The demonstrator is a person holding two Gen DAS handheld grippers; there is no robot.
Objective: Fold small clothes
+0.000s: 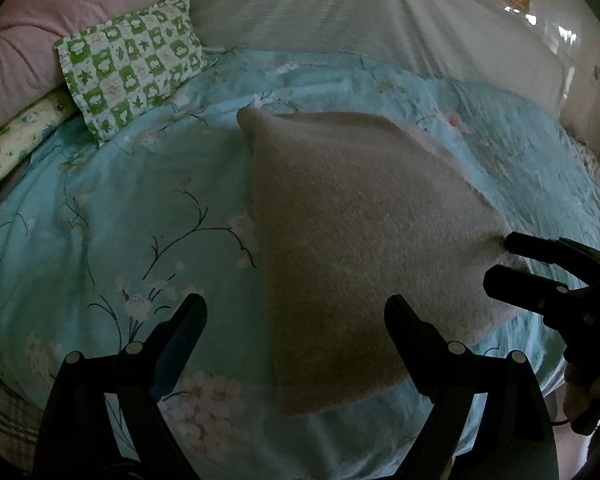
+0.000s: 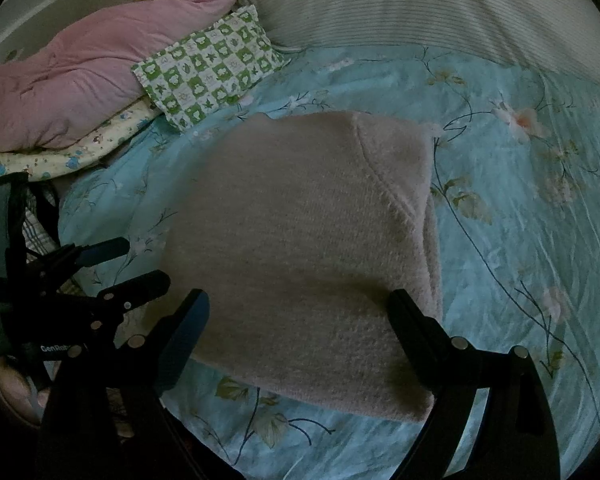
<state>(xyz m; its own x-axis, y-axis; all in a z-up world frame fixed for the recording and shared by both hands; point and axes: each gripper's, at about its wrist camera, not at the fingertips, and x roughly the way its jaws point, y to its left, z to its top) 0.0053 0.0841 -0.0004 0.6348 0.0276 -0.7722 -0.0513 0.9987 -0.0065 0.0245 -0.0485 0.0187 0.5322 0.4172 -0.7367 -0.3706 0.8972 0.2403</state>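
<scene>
both tongs gape empty over folded beige knit; green checked pillow beyond.

left wrist: low, looks down-forward from left | right wrist: same from right | shared — folded garment

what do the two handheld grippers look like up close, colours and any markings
Both are black two-finger grippers with round silver pivot screws. The left gripper and right gripper each show a blue pad inside one finger. In the right wrist view, the left gripper's body carries white lettering, partly unreadable.
</scene>
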